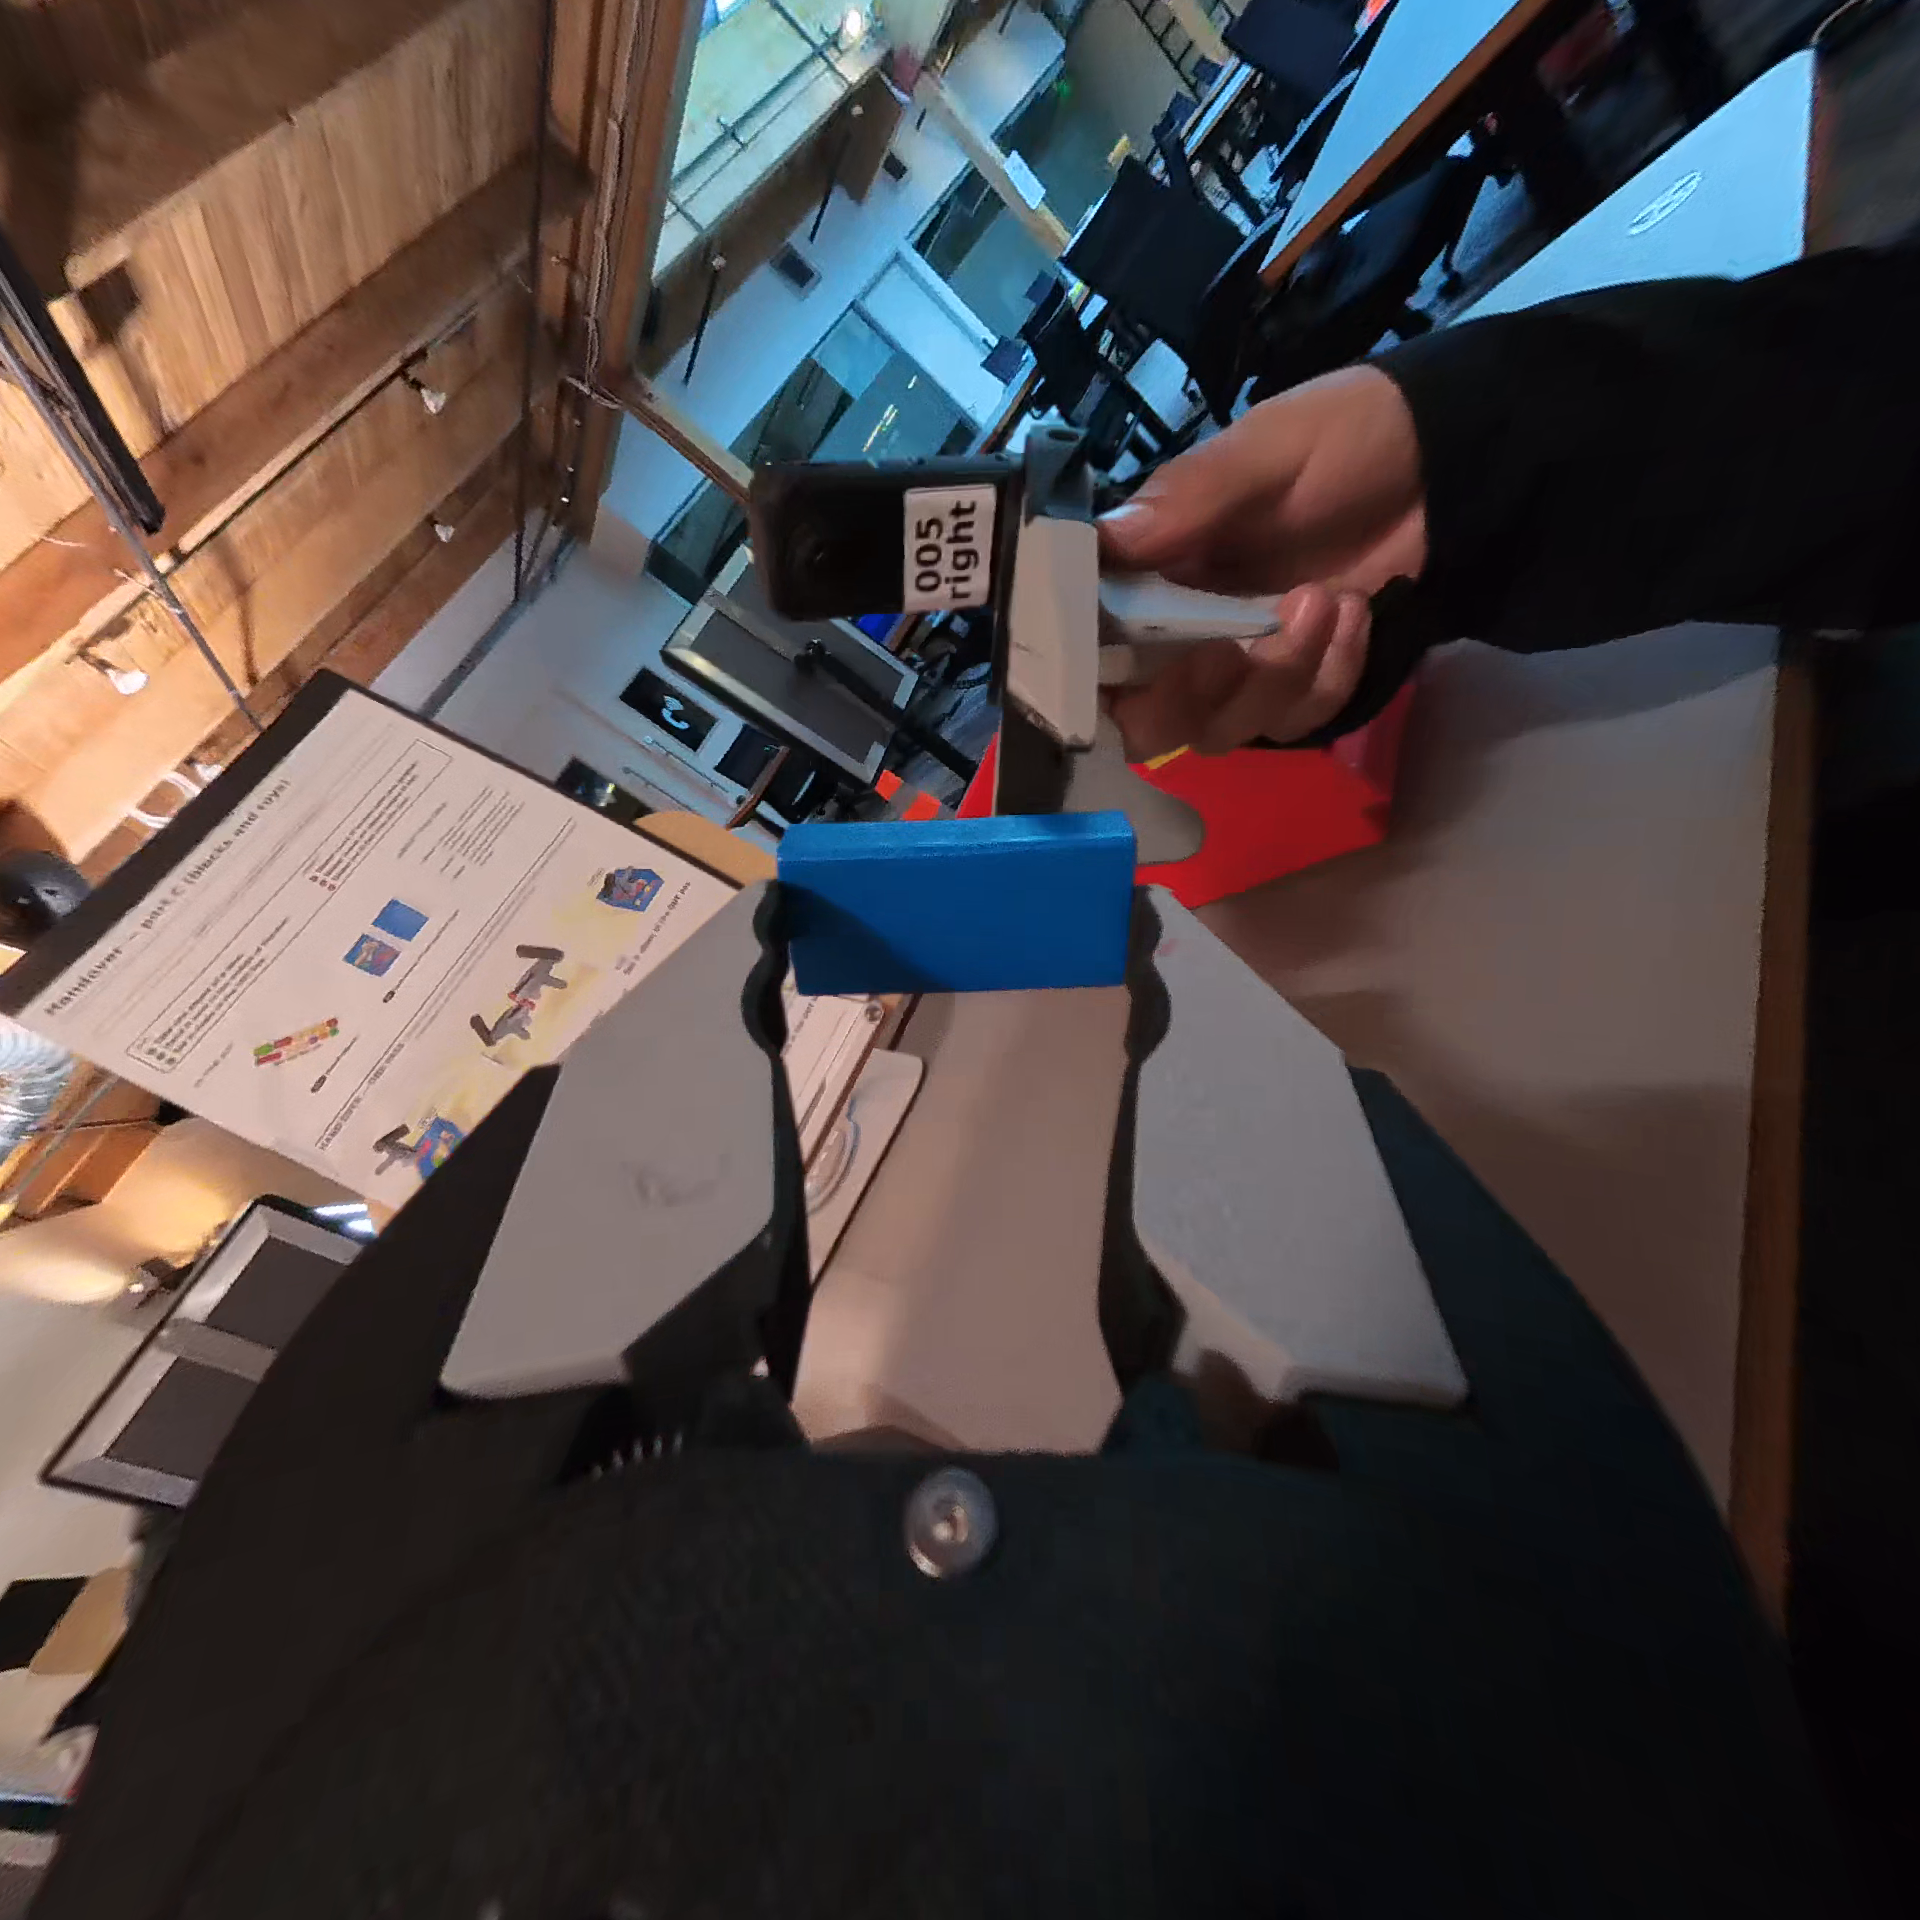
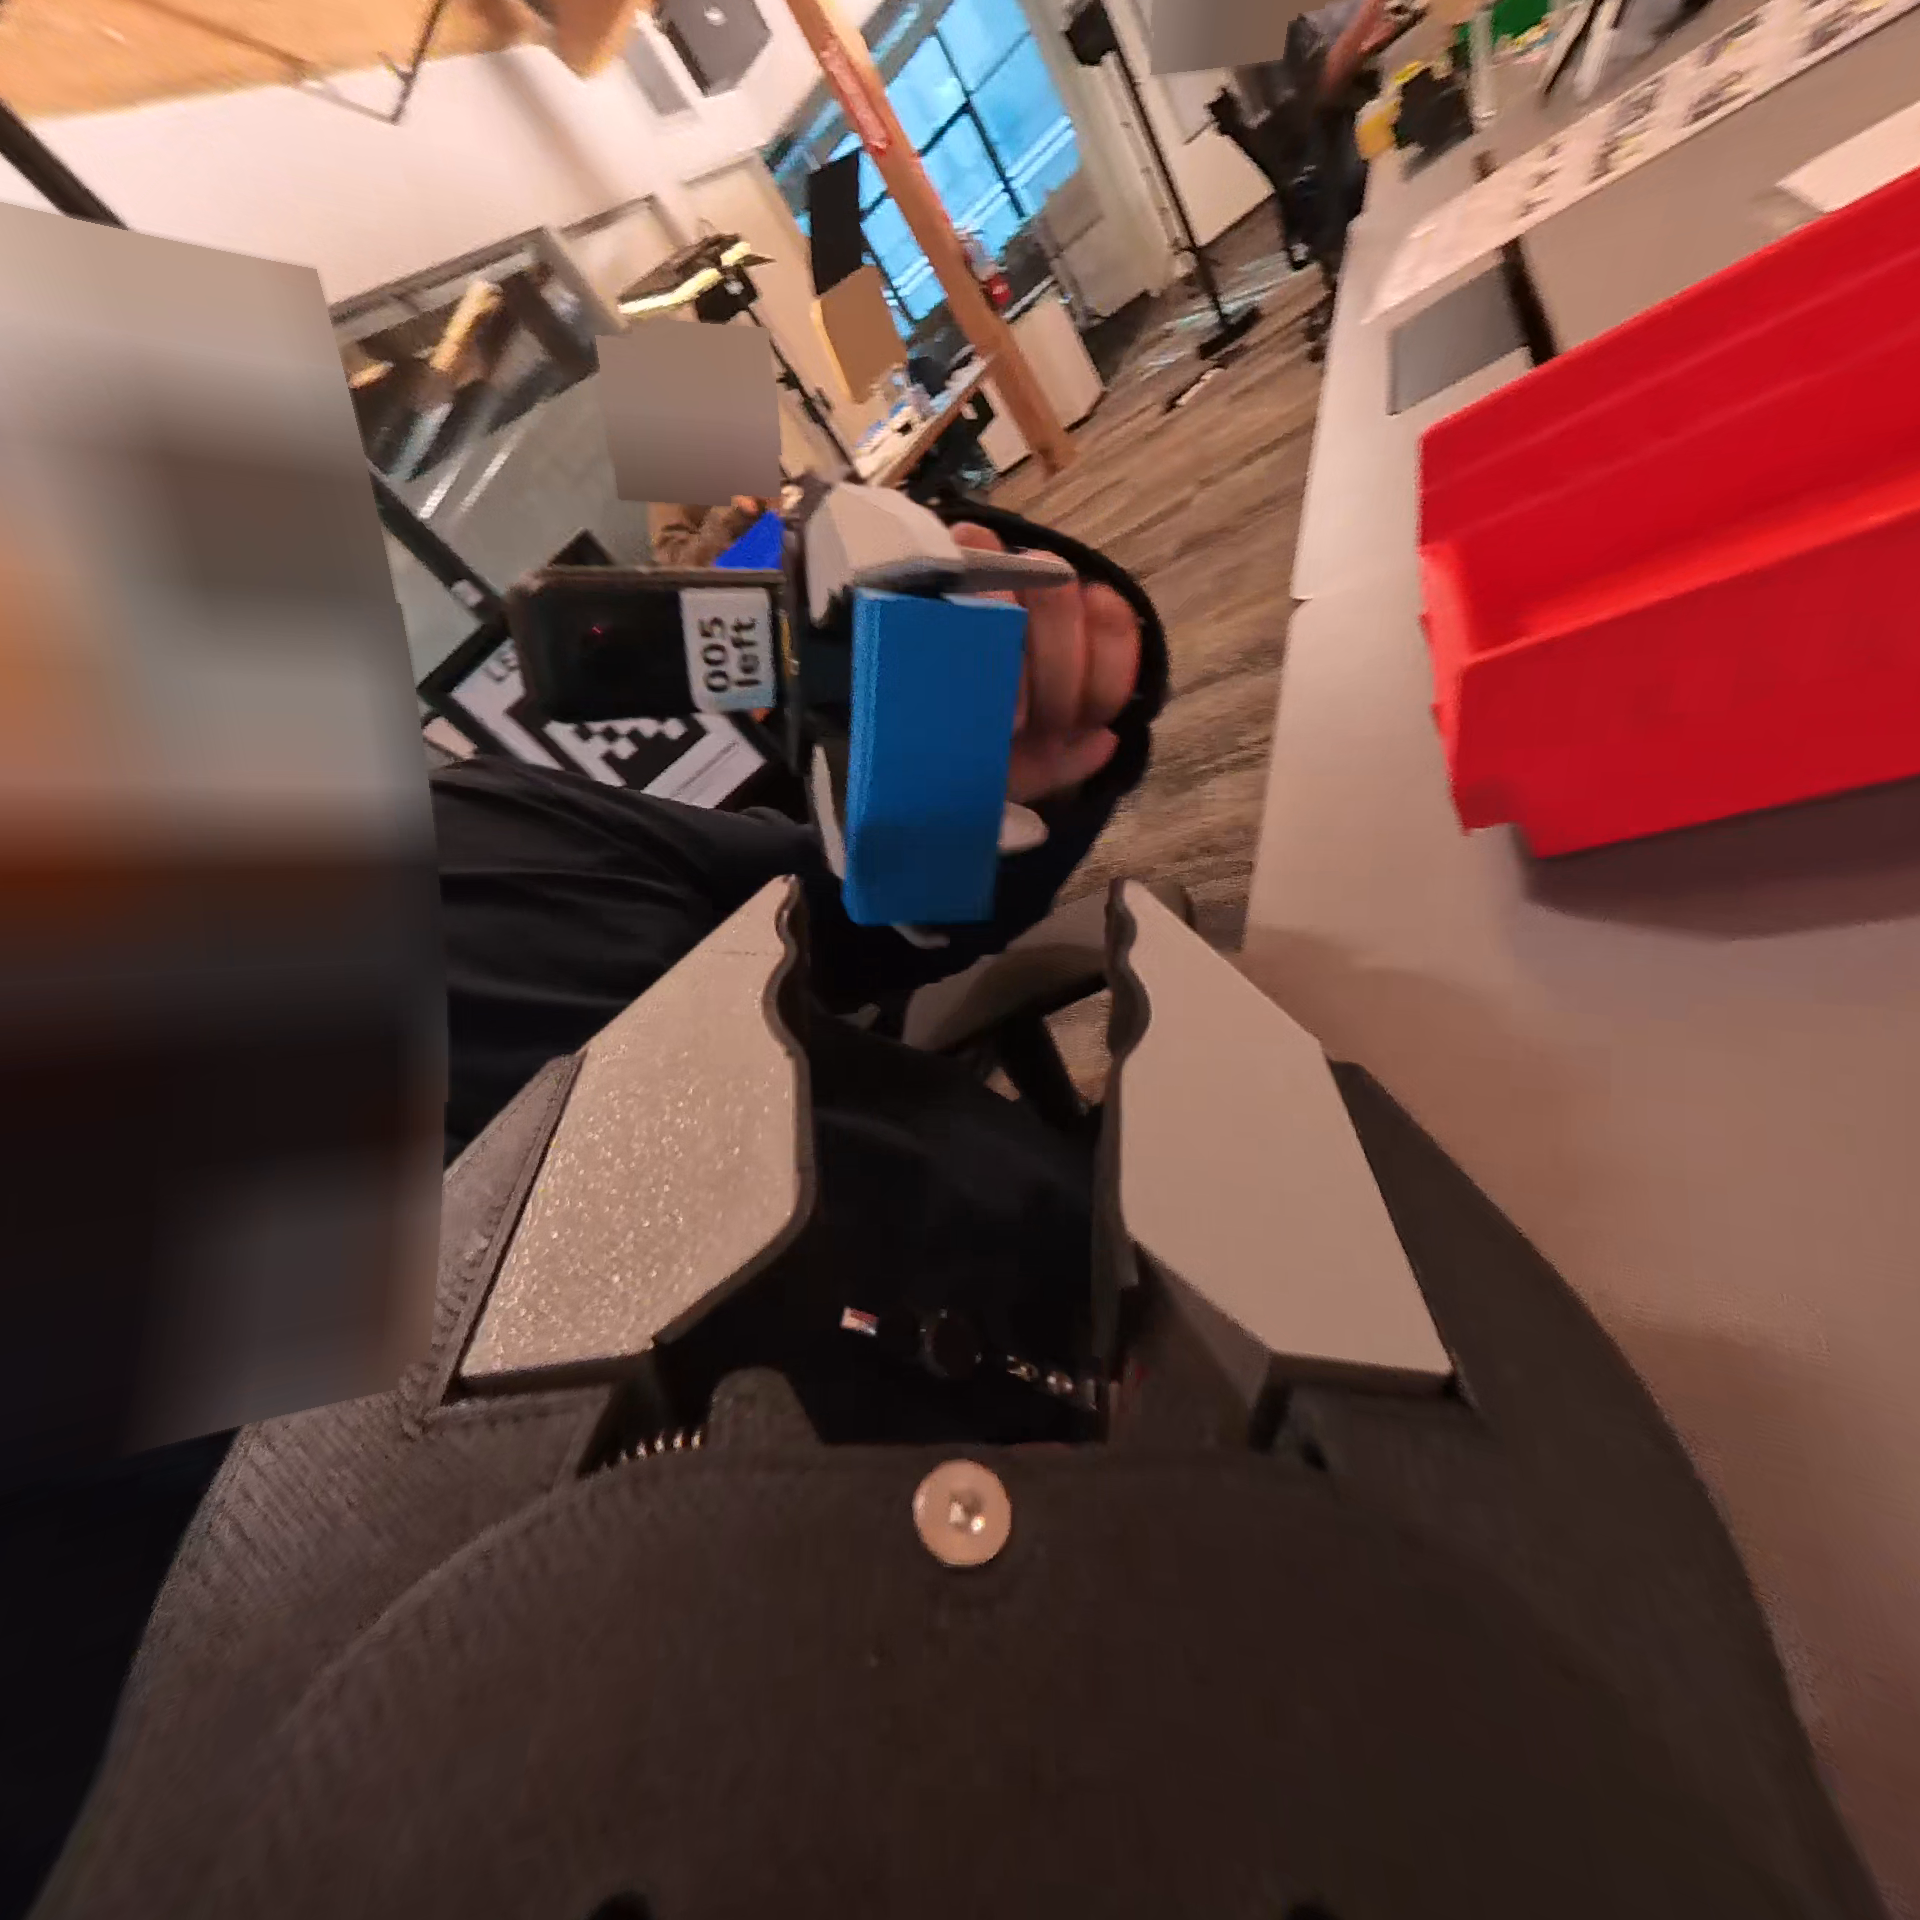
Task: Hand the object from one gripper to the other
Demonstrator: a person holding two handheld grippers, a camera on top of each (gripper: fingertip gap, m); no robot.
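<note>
Left gripper [image 1: 956, 935] fingers pinch the blue block [image 1: 956, 904] by its two short ends, pads pressed on both sides, block held in the air over the desk [image 1: 1507, 987]. Right gripper [image 2: 951, 935] fingers are spread with nothing between them; the block [image 2: 925, 758] sits just past the tips, clear of both pads. Left wrist view only: a printed sheet [image 1: 343, 935] with text and small pictures on a dark-framed board to the left, wooden ceiling, and the right gripper edge-on behind the block, its camera carrying a white label. A hand [image 1: 1278, 561] in a black sleeve grips its handle from the right, squeezing the trigger. Right wrist view only: the block seen long-side on, standing nearly upright in the left gripper, a hand [image 2: 1081, 675] behind it, a white label on that camera, a black-and-white marker board [image 2: 613, 748] below it, and dark clothing beneath. The red bin [image 2: 1683, 582] shows large on the desk at right here; the left view shows only a corner [image 1: 1278, 821]. Label and sheet text not transcribed.
</note>
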